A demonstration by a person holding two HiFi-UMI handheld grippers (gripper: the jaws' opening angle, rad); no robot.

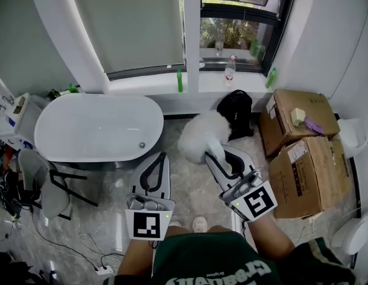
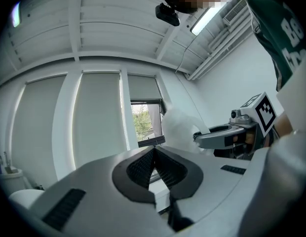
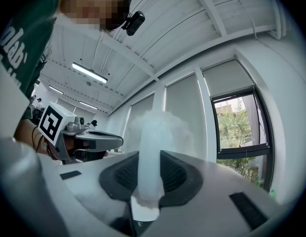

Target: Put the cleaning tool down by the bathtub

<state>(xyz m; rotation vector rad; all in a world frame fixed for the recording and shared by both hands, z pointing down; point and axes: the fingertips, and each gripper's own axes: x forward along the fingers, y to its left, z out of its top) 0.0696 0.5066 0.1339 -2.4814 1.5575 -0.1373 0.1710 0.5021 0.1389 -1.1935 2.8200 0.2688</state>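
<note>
White fluffy duster (image 1: 200,136) held out above the floor, right of the bathtub (image 1: 50,114), its slim handle (image 3: 150,157) clamped in the right tool (image 1: 215,154). Looks feather-light, with a soft head and a smooth, stiff stem; the handle's the place to hold it. Left tool (image 1: 161,157) has its jaws pressed together, empty.

head view: from above, steeply down on bathtub (image 1: 89,126) | left gripper view: close along own jaws, level, toward window (image 2: 143,125) | right gripper view: same, tilted slightly up | shared: window, cleaning tool (image 1: 199,138)
</note>
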